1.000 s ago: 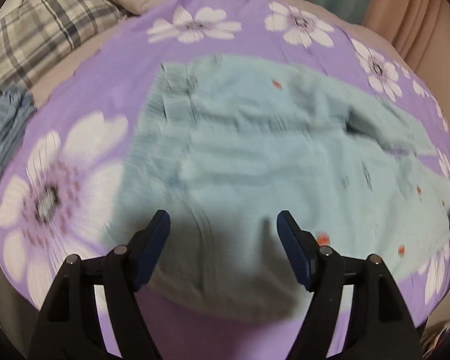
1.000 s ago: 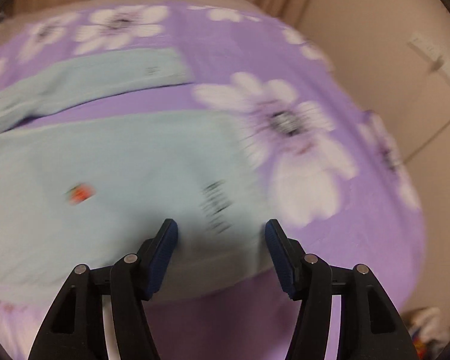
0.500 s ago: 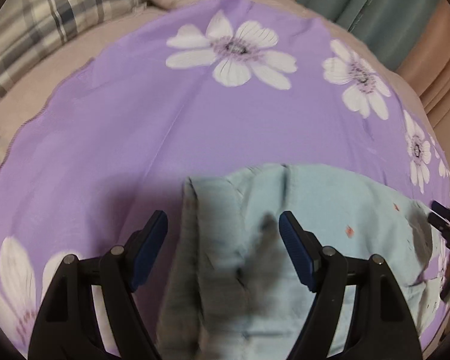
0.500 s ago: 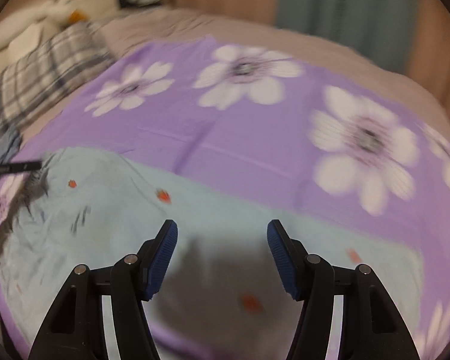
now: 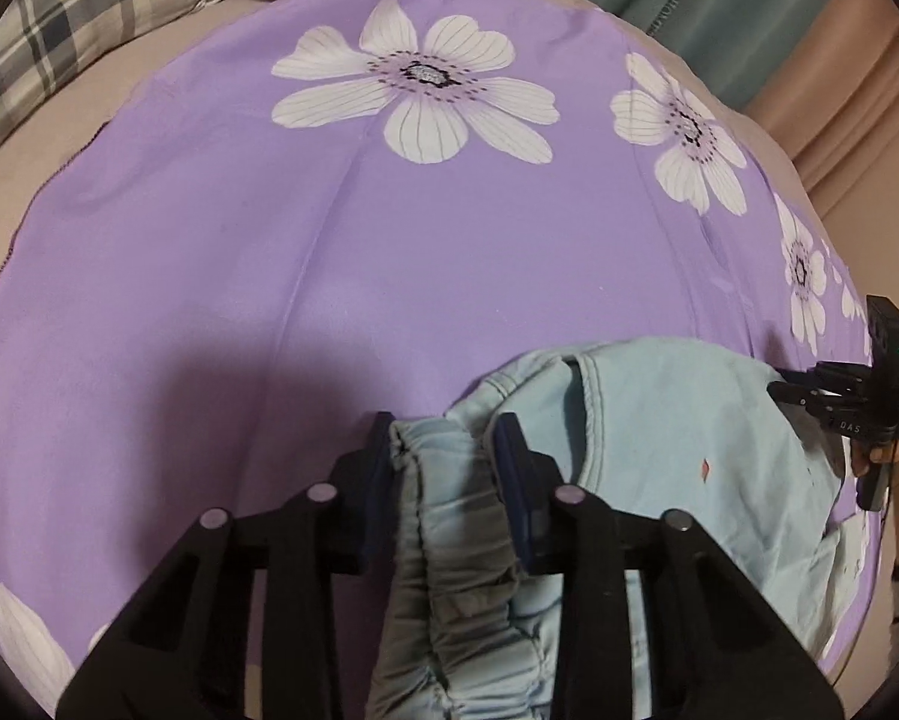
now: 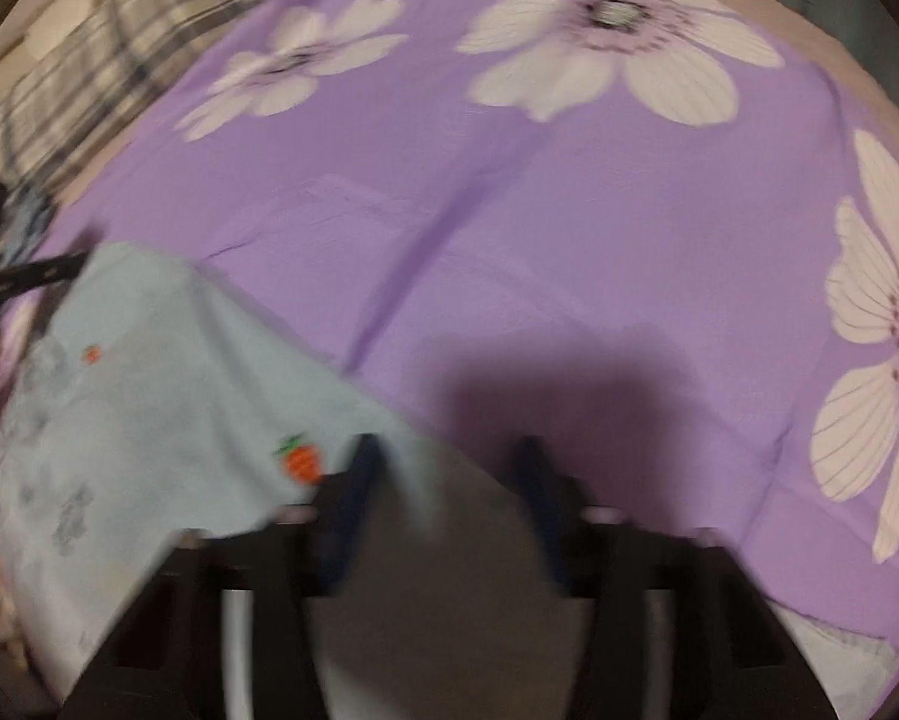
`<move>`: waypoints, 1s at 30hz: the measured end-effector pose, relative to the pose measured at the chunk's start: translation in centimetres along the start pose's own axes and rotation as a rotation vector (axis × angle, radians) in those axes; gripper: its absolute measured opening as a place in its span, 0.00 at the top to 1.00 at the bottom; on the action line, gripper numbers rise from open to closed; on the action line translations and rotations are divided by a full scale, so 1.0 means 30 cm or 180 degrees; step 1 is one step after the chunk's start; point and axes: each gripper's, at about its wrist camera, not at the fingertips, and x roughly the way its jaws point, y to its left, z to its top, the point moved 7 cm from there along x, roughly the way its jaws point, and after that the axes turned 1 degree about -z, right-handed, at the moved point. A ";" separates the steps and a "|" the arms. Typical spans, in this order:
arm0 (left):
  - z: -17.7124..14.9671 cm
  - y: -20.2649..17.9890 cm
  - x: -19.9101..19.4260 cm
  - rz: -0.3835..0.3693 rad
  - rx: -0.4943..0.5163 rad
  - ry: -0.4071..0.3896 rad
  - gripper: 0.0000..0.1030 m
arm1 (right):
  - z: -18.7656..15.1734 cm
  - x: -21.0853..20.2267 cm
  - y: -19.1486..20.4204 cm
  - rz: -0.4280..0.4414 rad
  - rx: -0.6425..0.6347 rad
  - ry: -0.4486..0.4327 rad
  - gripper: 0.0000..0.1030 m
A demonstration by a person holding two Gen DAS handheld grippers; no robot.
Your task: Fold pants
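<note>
Both black two-finger grippers, left (image 5: pixel 443 450) and right (image 6: pixel 446 474), have closed partway onto the pale blue strawberry-print pants (image 5: pixel 659 438) (waistband left), lifting them off the purple flowered bedsheet (image 5: pixel 389 252), probably to fold.

Light-blue pants (image 5: pixel 659 438) with small orange prints, bunched and partly lifted, elastic waistband gathered at lower centre of left view; blurred lower left in right view.

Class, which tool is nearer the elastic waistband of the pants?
Left. The left tool grips the waistband between its fingers; the right tool holds pants fabric farther along.
</note>
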 end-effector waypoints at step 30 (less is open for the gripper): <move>-0.482 -0.100 -0.497 0.0173 0.1055 -0.0629 0.86 | -0.595 -0.574 0.637 -0.1058 -0.0885 -0.0590 0.91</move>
